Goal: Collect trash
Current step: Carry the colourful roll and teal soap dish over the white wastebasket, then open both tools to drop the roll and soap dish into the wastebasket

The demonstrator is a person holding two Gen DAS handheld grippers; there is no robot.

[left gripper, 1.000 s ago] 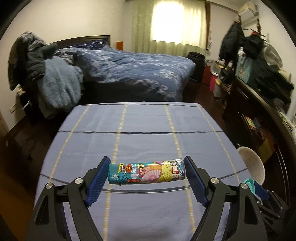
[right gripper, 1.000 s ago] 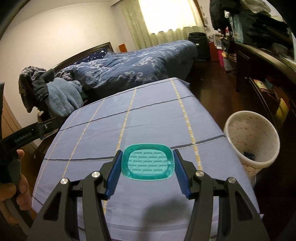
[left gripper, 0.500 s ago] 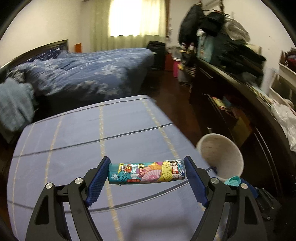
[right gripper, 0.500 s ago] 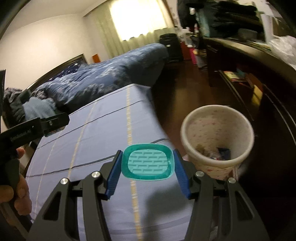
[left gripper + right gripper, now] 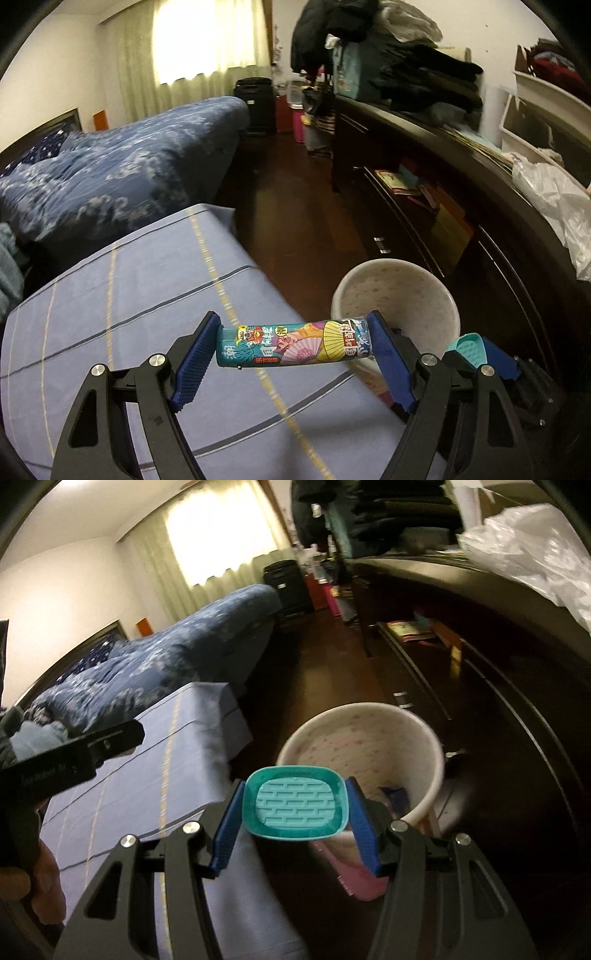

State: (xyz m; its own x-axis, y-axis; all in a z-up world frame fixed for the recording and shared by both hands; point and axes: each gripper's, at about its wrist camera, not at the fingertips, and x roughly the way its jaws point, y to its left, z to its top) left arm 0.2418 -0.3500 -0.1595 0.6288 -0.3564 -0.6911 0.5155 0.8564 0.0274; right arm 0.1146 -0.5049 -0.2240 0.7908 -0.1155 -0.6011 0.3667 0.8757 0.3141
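My left gripper (image 5: 293, 349) is shut end to end on a colourful printed tube (image 5: 291, 346), held crosswise above the right edge of the blue striped table (image 5: 129, 295). My right gripper (image 5: 295, 808) is shut on a teal ribbed dish (image 5: 297, 802), held flat in front of the white speckled waste bin (image 5: 424, 753). That bin (image 5: 399, 295) stands on the dark floor to the right of the table, with some scraps at its bottom. In the left wrist view the teal dish (image 5: 467, 345) and the right gripper's blue fingers (image 5: 496, 360) show at the lower right, beside the bin.
A dark long cabinet (image 5: 461, 192) runs along the right, piled with clothes and a white plastic bag (image 5: 554, 206). A bed with a blue quilt (image 5: 110, 173) lies behind the table. A pink object (image 5: 354, 880) lies on the floor by the bin. A hand (image 5: 33, 882) holds the left tool.
Both views have swung right, away from the table's middle and toward the bin, which now looms large and close. The tube and the dish have stayed gripped throughout.
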